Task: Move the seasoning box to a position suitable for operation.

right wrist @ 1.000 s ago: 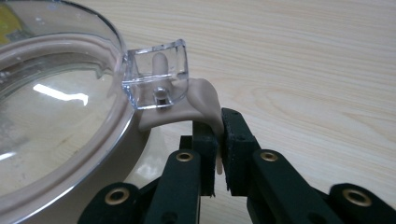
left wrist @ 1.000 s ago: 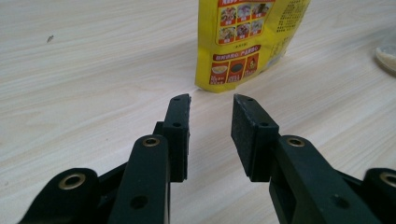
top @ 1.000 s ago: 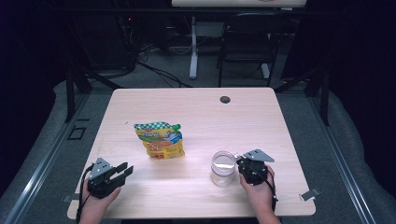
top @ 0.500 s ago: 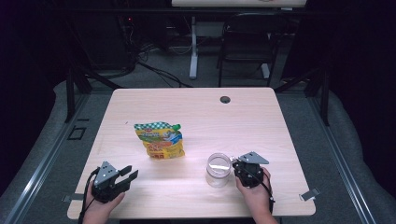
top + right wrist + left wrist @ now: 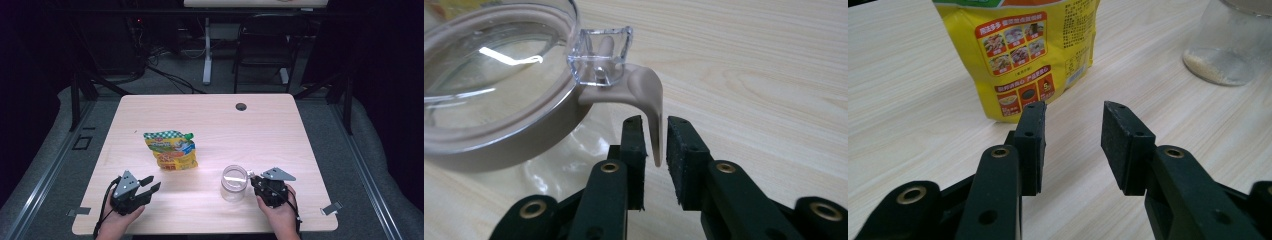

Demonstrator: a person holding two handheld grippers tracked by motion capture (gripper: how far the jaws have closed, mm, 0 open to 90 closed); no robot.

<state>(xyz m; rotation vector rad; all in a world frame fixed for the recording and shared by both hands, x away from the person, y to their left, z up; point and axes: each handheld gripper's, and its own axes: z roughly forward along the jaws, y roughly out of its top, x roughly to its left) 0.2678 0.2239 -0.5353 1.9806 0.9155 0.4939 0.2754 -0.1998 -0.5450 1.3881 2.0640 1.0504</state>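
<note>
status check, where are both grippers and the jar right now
Left gripper open, aimed at yellow pouch, not touching. Right gripper jaws closing around jar's clasp lever; grip unclear. Jar upright, lid on. Nothing in the way.

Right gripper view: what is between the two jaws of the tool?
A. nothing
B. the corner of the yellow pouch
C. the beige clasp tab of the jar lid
C: the beige clasp tab of the jar hangs between the right tool jaws.
</note>
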